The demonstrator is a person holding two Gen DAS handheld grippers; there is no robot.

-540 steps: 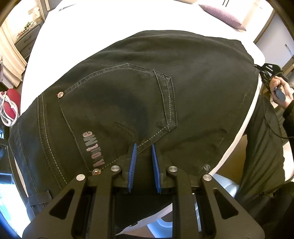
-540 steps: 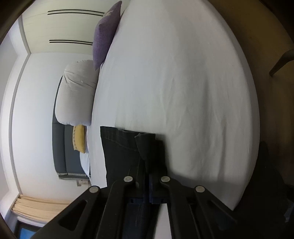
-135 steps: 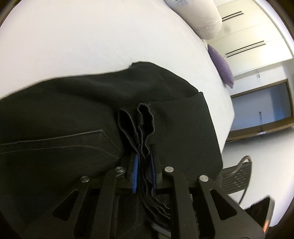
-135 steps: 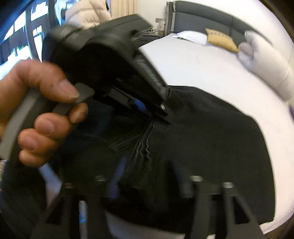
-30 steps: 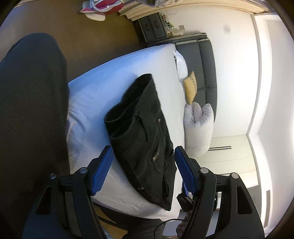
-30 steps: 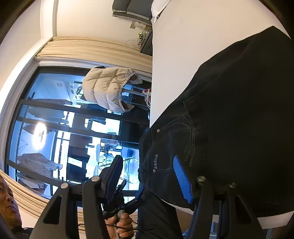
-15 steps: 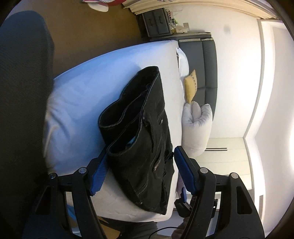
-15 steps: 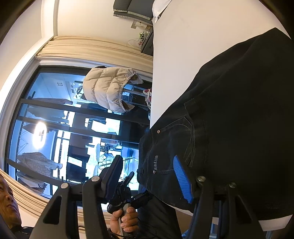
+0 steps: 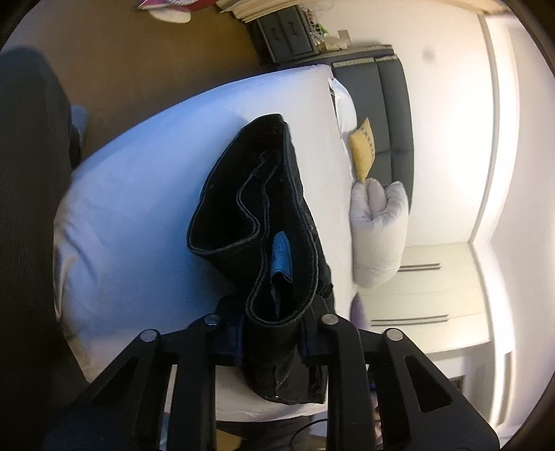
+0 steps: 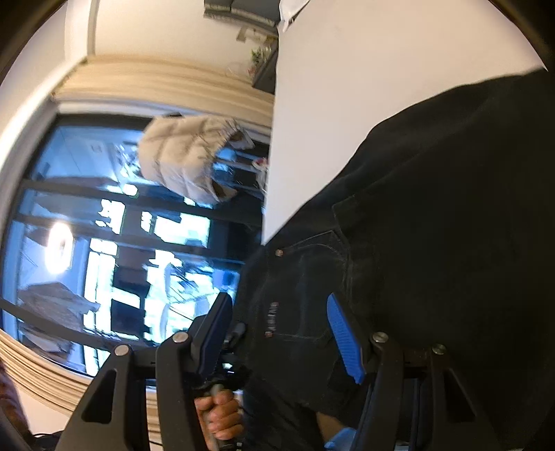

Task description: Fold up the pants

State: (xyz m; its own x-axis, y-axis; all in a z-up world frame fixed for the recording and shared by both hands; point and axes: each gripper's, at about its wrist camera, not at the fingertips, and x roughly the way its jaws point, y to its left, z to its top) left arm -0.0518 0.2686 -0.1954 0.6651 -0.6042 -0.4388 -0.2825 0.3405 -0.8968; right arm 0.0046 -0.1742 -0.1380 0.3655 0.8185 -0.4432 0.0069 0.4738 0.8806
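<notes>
The black pants (image 9: pixel 263 208) lie folded in a thick stack on the white bed (image 9: pixel 138 215). In the left wrist view the waistband opening with a blue label (image 9: pixel 281 256) faces me. My left gripper (image 9: pixel 272 341) has closed around the near edge of the stack, its blue pads mostly hidden by the cloth. In the right wrist view the pants (image 10: pixel 433 225) show a back pocket with a rivet and lettering. My right gripper (image 10: pixel 281 329) is open, its blue pads (image 10: pixel 343 333) wide apart just over the waist end.
A white rolled duvet (image 9: pixel 378 232), a yellow cushion (image 9: pixel 362 152) and a grey headboard (image 9: pixel 392 114) lie at the bed's far end. Brown floor and a dark nightstand (image 9: pixel 288 33) are beyond the bed. A window and a hanging beige jacket (image 10: pixel 187 159) show in the right wrist view.
My left gripper moved in onto the folded pants and its jaws narrowed around the stack's edge. My right gripper stayed open and shifted slightly; that view is blurred.
</notes>
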